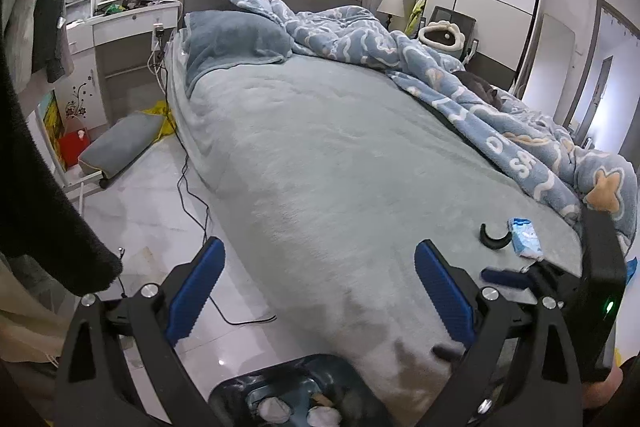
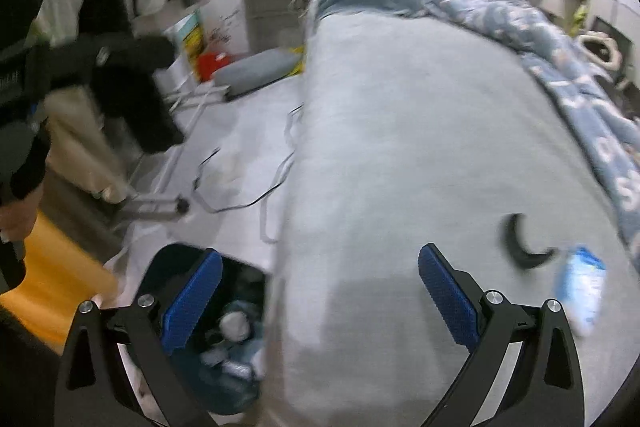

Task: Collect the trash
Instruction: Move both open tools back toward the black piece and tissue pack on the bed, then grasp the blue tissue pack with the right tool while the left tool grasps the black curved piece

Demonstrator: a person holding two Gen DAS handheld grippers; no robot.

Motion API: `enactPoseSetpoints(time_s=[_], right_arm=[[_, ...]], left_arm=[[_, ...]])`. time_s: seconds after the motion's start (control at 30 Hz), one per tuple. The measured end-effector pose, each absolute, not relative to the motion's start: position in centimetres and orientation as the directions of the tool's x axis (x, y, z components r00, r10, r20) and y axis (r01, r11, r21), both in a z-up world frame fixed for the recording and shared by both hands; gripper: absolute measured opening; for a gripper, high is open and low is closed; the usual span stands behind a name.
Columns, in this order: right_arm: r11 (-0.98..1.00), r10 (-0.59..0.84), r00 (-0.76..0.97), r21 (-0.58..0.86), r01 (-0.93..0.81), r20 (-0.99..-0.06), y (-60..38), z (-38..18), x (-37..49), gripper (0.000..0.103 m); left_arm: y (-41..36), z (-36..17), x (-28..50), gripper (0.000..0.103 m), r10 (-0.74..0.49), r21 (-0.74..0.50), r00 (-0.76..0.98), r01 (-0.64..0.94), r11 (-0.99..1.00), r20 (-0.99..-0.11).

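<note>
A blue and white wrapper (image 1: 525, 238) lies on the grey bed sheet (image 1: 320, 167) near the foot of the bed, beside a black curved piece (image 1: 495, 239). Both show blurred in the right wrist view: the wrapper (image 2: 580, 287) and the black piece (image 2: 526, 241). A dark bin (image 1: 288, 393) with crumpled white tissues stands on the floor at the bed's corner; it also shows in the right wrist view (image 2: 224, 327). My left gripper (image 1: 318, 291) is open and empty above the bin and bed edge. My right gripper (image 2: 320, 295) is open and empty; it shows in the left wrist view (image 1: 508, 277) near the wrapper.
A blue patterned duvet (image 1: 460, 83) is bunched along the bed's right side. A black cable (image 1: 192, 203) runs over the white floor. A grey cushion (image 1: 120, 143), a red box (image 1: 72, 147) and a white dresser (image 1: 132, 39) stand at left. Clothes (image 2: 132, 87) hang at left.
</note>
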State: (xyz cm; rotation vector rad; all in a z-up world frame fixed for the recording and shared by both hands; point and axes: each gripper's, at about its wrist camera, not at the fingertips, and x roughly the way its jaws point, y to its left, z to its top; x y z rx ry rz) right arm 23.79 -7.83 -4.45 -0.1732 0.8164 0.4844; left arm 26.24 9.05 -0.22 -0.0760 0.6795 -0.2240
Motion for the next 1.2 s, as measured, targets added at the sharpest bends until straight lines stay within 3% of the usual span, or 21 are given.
enactPoseSetpoints(time_s=[0.3,0.5,0.7,0.97,1.2], right_arm=[[0.959,0.208,0.696,0.002,-0.284,-0.687,-15.0,-3.2,25.6,0.099],[0.983,0.127,0.717,-0.011,-0.184,-0.685,-18.7,-3.9,26.4,0.099],[0.997,0.060,0.734,0.003,-0.078,-0.677,-22.5,-4.2,27.1,0.099],[0.999,0.014,0.708,0.030,0.010,-0.706,-25.2,-5.5,27.8,0.099],[0.998,-0.011,0.667,0.038,0.059,-0.745,-25.3,-6.8,28.5,0.092]], left_arm=[[5.4,-0.7,27.2,0.097,-0.256,-0.133,0.741,0.222,0.966,-0.621],[2.7,-0.8,27.2,0.097,-0.236,-0.046,0.768,0.261,0.964,-0.595],[1.0,-1.3,27.9,0.097,-0.273,-0.068,0.756,0.291,0.954,-0.595],[-1.6,-2.3,28.1,0.097,-0.310,-0.056,0.737,0.348,0.936,-0.600],[-3.4,-2.8,28.2,0.097,-0.351,-0.067,0.722,0.391,0.918,-0.596]])
